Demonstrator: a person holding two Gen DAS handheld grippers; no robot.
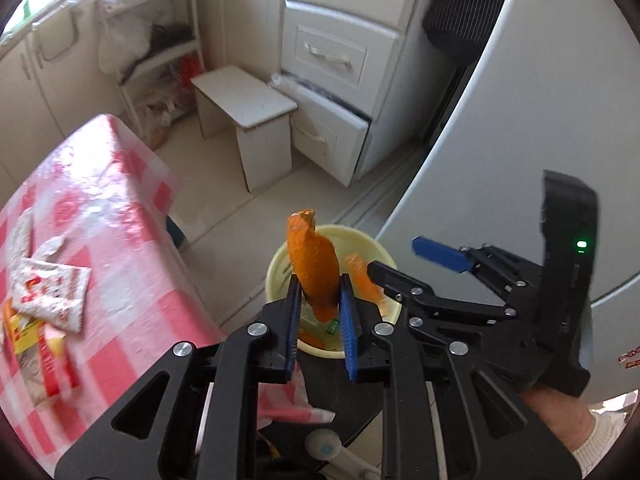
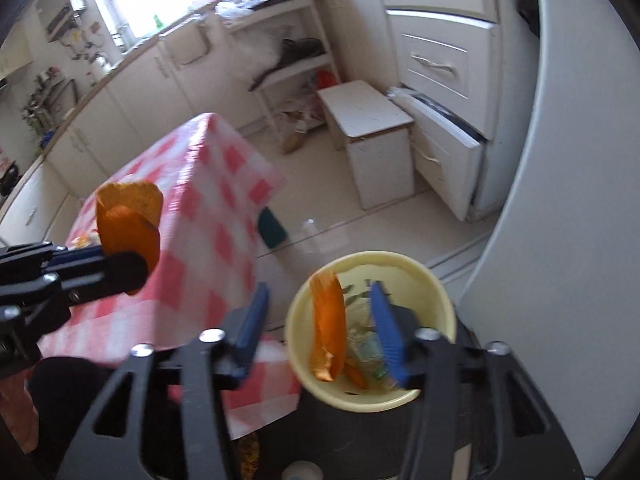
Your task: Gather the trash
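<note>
On the pink-and-white checked tablecloth (image 1: 104,216) at the left lay your uncollected trash: a crumpled white-and-red snack wrapper (image 1: 52,292) and a yellow-and-red packet (image 1: 36,344) beside it, their printing too blurred to read. Your left gripper (image 1: 320,300) pointed steeply down past the table's corner, its blue pads (image 1: 294,312) pinched on the lower part of an orange peel (image 1: 316,268), which stood up out of the jaws. In the right wrist view that same peel (image 2: 128,216) showed against the tablecloth (image 2: 208,208), clamped at the tip of the left gripper (image 2: 120,268).

Below and just beyond the held peel sat the pale yellow bin (image 1: 276,276), already holding scraps (orange bits and a small green-printed label, unreadable). Your right gripper (image 2: 316,320) also tilted down, directly over the bin (image 2: 440,304). Its jaws stood well apart, the left pad (image 2: 252,320) outside the rim and the right pad (image 2: 386,332) over the bin's interior. Between them a second orange peel (image 2: 330,328) hung loose over the bin, touching neither pad, blurred.

From the left wrist camera the right gripper (image 1: 396,260) reached in from the right, with your hand (image 1: 560,420) and a cream knitted cuff behind it. A white stool (image 2: 368,120) and white drawers (image 2: 436,64) stood farther back on the right.
</note>
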